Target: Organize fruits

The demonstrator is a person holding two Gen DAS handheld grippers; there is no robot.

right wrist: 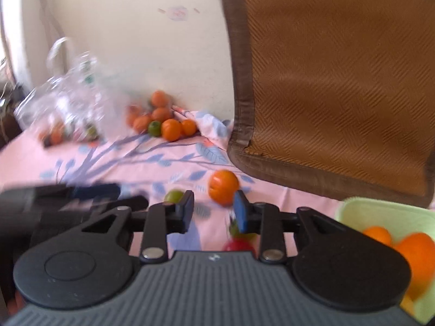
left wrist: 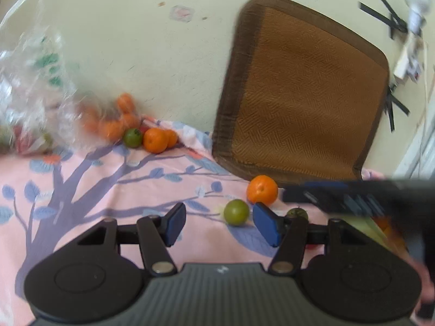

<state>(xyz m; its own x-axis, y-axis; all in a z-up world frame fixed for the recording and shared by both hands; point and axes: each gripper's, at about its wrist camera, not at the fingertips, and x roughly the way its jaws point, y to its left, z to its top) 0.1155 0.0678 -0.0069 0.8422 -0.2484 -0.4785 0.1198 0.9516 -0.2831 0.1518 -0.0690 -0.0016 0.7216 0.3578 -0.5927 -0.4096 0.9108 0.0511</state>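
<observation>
The tablecloth (left wrist: 81, 179) is printed pink cloth. At upper right, the cushion (left wrist: 307, 95) is rough woven brown fabric. At left, the bag (left wrist: 30, 81) is crinkled clear glossy plastic.

Pink tree-print cloth (left wrist: 114, 244); orange fruit (left wrist: 262, 189); green fruit (left wrist: 236, 212); brown mat (left wrist: 304, 95).

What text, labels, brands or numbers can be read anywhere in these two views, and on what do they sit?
Nothing can be read.
Small white mark on the left gripper body: a logo, no letters.
The same mark on the right gripper body: unreadable.
Green print on the clear plastic bag: blurred.
Pink sticker on the wall: too faint.
</observation>
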